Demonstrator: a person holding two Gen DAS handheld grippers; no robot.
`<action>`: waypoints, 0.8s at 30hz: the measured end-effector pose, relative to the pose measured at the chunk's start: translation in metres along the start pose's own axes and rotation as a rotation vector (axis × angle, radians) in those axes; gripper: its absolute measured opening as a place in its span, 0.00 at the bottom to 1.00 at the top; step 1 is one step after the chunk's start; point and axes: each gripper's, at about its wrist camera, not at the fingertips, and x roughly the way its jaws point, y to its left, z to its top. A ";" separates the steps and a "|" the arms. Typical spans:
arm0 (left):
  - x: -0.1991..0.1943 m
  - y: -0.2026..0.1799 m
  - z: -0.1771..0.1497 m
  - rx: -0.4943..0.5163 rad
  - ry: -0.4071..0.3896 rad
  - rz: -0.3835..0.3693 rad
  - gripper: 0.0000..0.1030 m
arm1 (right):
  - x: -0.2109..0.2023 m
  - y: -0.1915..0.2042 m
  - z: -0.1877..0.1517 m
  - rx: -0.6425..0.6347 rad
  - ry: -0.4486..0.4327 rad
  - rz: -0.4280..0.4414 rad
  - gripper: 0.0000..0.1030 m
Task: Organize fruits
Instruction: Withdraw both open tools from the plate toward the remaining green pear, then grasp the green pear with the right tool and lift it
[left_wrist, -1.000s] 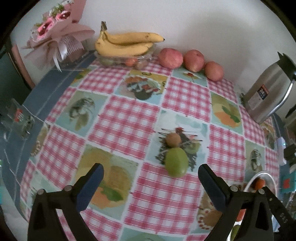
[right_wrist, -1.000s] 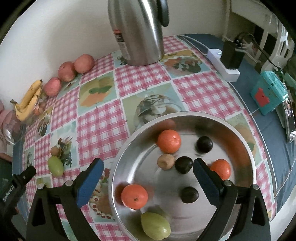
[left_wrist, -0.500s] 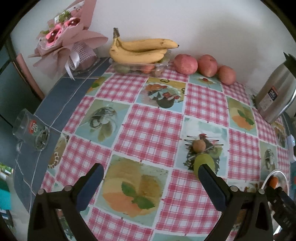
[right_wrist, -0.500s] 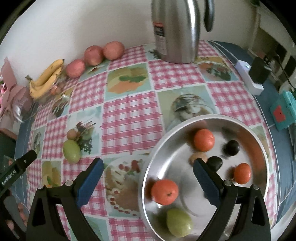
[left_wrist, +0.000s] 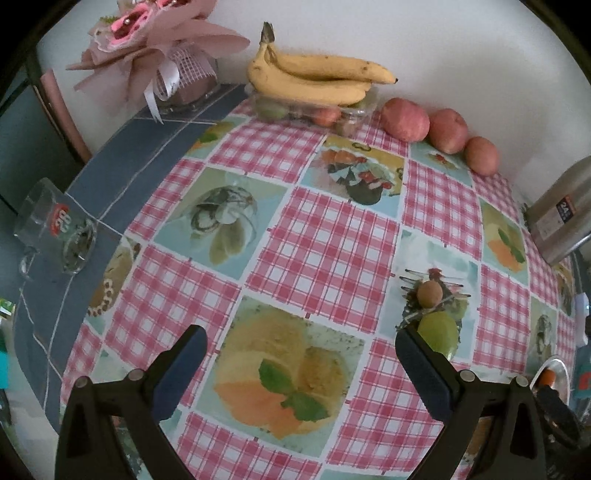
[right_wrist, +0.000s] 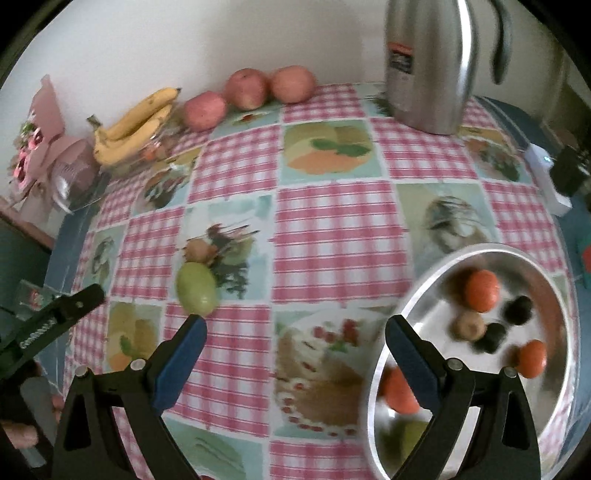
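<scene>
A green fruit (left_wrist: 438, 331) and a small brown fruit (left_wrist: 429, 292) lie on the checked tablecloth; they also show in the right wrist view as the green fruit (right_wrist: 196, 288) and the brown fruit (right_wrist: 199, 250). A steel bowl (right_wrist: 417, 288) at the right holds oranges (right_wrist: 481, 290), dark fruits (right_wrist: 519, 310) and a brown fruit (right_wrist: 469, 325). My left gripper (left_wrist: 300, 349) is open and empty, left of the green fruit. My right gripper (right_wrist: 295, 334) is open and empty, between the green fruit and the bowl.
Bananas (left_wrist: 317, 79) on a clear tray and three red apples (left_wrist: 405, 120) line the back wall. A steel thermos (right_wrist: 430, 62) stands at the back right. A bouquet (left_wrist: 155, 48) and a glass mug (left_wrist: 55, 230) sit at the left. A power strip (right_wrist: 546, 177) lies at the right edge.
Both grippers have swung left. The green fruit has shifted from centre to the right finger in the left view; the bowl has slid right in the right view. Both stay open.
</scene>
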 end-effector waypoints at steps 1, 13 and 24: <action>0.003 -0.001 0.000 0.002 0.006 -0.001 1.00 | 0.003 0.004 0.001 -0.008 0.004 0.004 0.95; 0.039 0.014 0.000 -0.117 0.088 -0.002 1.00 | 0.045 0.036 0.008 -0.073 0.065 0.002 0.95; 0.054 0.031 0.001 -0.181 0.114 -0.001 1.00 | 0.069 0.060 0.010 -0.121 0.088 -0.042 0.95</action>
